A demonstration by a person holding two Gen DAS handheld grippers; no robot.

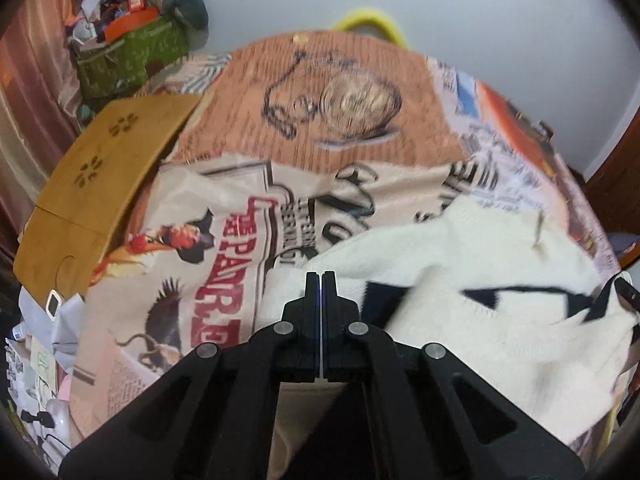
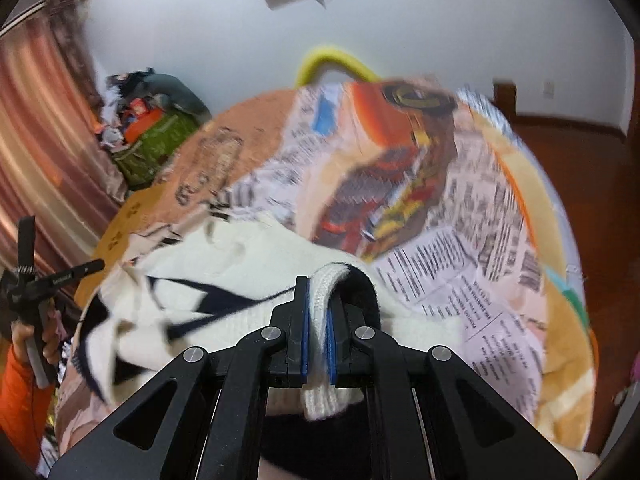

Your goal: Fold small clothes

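Right wrist: right claw (image 2: pixel 317 292) pinches sweater (image 2: pixel 248 248) hem; left wrist: left claw (image 1: pixel 321 280) closed, empty.

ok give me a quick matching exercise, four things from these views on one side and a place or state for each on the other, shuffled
Things:
1. right gripper
2. left gripper
3. wooden lap desk
4. green bag

Place or state:
A. lying flat at the left edge of the printed blanket
B. shut on a ribbed edge of the cream sweater
C. stuffed with clutter, far left by the curtain
D. shut, fingers together, nothing visibly between them

Pairs: 1-B, 2-D, 3-A, 4-C
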